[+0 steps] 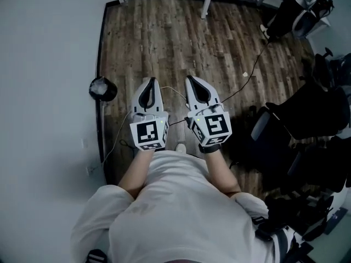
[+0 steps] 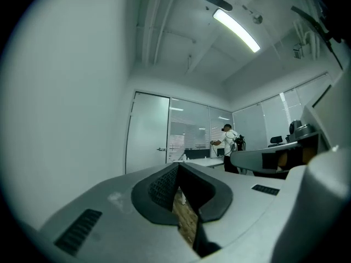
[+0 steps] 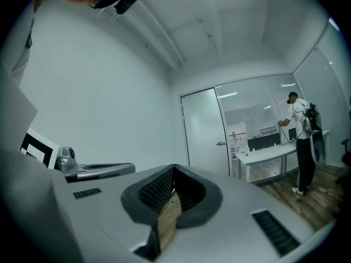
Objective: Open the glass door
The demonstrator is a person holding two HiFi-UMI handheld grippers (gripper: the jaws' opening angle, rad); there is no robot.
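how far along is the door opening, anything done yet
Nothing looks done: the glass door is shut, its handle untouched, far across the room. In hand: nothing; the left gripper and right gripper are both shut and empty. Left: walk over, take the handle, open the door.

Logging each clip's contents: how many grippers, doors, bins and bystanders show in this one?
grippers: 2 (left gripper, right gripper)
door: 1
bin: 1
bystander: 1
total: 5
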